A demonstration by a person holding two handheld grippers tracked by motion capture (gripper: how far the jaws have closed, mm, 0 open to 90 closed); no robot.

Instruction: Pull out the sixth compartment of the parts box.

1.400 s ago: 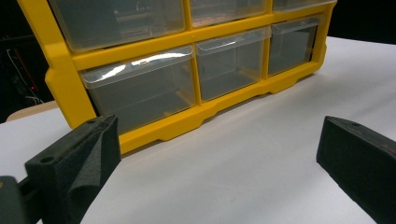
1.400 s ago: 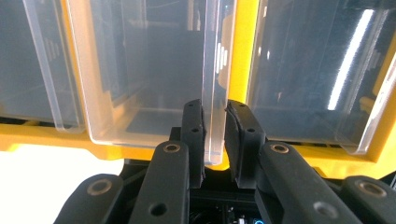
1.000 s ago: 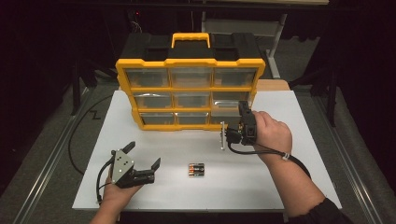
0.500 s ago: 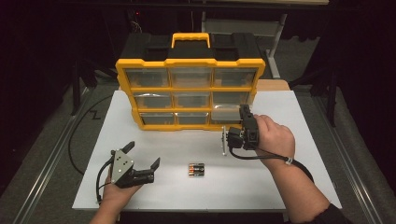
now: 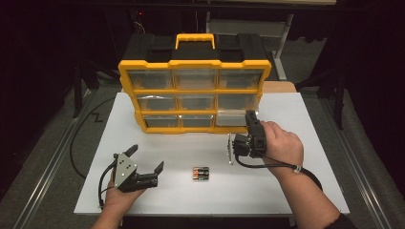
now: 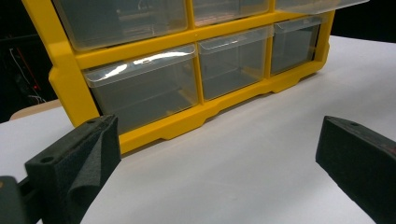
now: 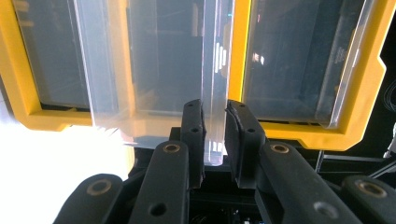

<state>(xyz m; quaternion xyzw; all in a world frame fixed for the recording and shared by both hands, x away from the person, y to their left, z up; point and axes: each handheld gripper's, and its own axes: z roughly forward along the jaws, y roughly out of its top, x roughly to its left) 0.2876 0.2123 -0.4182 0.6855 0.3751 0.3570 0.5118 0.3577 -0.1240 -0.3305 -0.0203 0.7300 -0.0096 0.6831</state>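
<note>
Item: yellow drawer cabinet (image 5: pixel 195 67), nine clear drawers in three rows, black top with a yellow handle. It stands at the far edge of the white table (image 5: pixel 305 181), front towards you.

Item: bottom-right clear drawer (image 5: pixel 232 118). From the high view it sits pulled a little out of its slot, near the cabinet's right end. The right gripper view gives what the high view cannot: the drawer's clear front lip (image 7: pixel 214 121) runs between the two black pads.

Item: your right tool (image 5: pixel 249 125). Seen from above, your hand wraps it and hides the jaws. The right gripper view has them drawn close together and pinching that lip. The tool is turned on its side there, so the cabinet's yellow frame runs upright across that view.

Item: your left tool (image 5: pixel 145 163). It rests near the table's near-left corner, well apart from the cabinet, jaws spread wide with nothing between them. The left gripper view confirms the gap: bare white table lies between the pads (image 6: pixel 81 158), and the cabinet's lower drawers lie beyond.

Item: small pack of batteries (image 5: pixel 201 173). It lies on the table towards the near edge, between your two hands, touched by neither tool. It is clear in the high view.

Item: black cable (image 5: pixel 81 138), off the table's left edge.
</note>
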